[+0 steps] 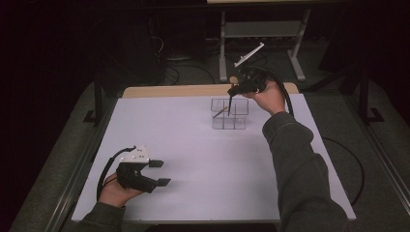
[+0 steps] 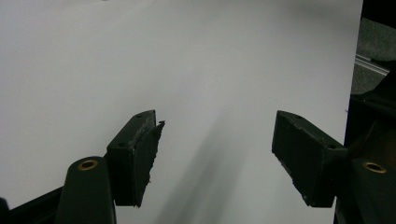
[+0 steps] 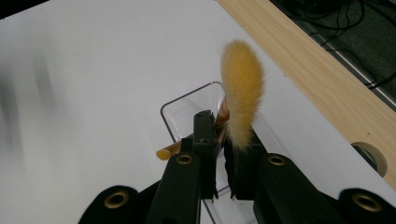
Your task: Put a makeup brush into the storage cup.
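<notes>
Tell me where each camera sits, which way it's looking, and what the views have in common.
High view: above the person's side, looking forward and down on the white table; both forearms, the left gripper and the right gripper show.
Left gripper view: on the left gripper, facing bare table between open jaws.
Right gripper view: on the right gripper, its jaws shut on a fluffy yellow brush over the clear organizer.
Shared: high and right gripper views both show the organizer.
</notes>
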`<state>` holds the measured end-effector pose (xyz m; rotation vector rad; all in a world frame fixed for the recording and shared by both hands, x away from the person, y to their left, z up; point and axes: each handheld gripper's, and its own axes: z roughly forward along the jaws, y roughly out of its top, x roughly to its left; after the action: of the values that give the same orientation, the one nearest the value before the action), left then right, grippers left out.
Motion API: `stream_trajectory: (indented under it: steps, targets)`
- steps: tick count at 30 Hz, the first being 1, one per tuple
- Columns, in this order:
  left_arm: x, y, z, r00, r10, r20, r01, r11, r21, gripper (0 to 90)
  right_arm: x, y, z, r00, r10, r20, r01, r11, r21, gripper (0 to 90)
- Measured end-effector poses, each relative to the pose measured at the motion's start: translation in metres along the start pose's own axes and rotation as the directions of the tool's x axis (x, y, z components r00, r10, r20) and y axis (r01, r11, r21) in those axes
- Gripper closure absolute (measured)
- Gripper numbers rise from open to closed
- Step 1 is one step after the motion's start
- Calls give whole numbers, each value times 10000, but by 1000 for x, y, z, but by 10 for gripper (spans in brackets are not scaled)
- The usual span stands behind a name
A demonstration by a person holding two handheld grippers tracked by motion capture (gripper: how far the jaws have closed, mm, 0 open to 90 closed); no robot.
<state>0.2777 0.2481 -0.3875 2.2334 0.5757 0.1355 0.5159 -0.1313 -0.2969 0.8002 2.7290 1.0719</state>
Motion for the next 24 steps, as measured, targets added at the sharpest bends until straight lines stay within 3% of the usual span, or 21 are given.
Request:
stream_trajectory:
  steps: [4, 24]
  targets:
    - [-1, 0, 1, 9999, -135, 38, 135, 9999, -61, 308, 0, -4, 1, 9999, 128, -17, -128, 9999, 28, 825]
    - [0, 1, 1, 10000, 4, 18, -4, 10000, 62, 307, -1, -19, 9, 9995, 301, 10, -301, 9994, 167, 823]
